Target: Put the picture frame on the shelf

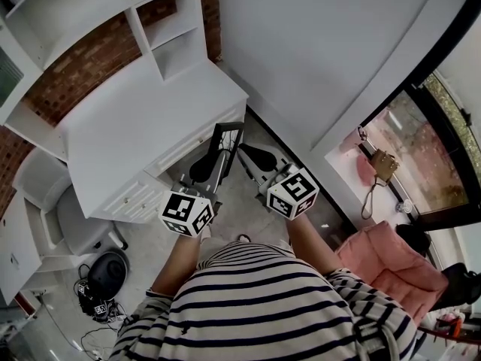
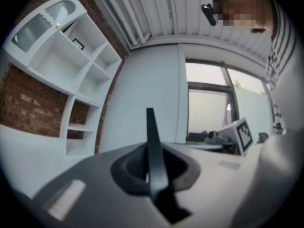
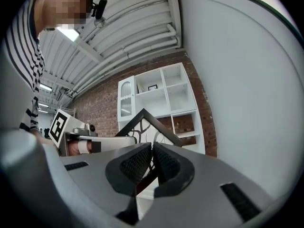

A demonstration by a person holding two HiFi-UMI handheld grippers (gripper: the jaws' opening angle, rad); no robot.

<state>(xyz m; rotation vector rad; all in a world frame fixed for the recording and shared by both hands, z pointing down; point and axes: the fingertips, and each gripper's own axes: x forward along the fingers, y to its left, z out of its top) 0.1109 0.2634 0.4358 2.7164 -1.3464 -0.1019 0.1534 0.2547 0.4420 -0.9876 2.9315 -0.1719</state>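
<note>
Your left gripper (image 2: 153,169) has its fingers pinched on the picture frame's (image 1: 223,145) thin edge. The right gripper's (image 3: 152,158) fingers nip its other side, low beside the white surface (image 1: 135,119), well below the shelf (image 1: 161,32). Lift unevenly and the frame could twist loose or clip the surface's edge.

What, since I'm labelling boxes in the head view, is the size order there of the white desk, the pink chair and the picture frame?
1. white desk
2. pink chair
3. picture frame: smallest, but seen nearly edge-on and held closer to the camera, so its look says little of true size.
</note>
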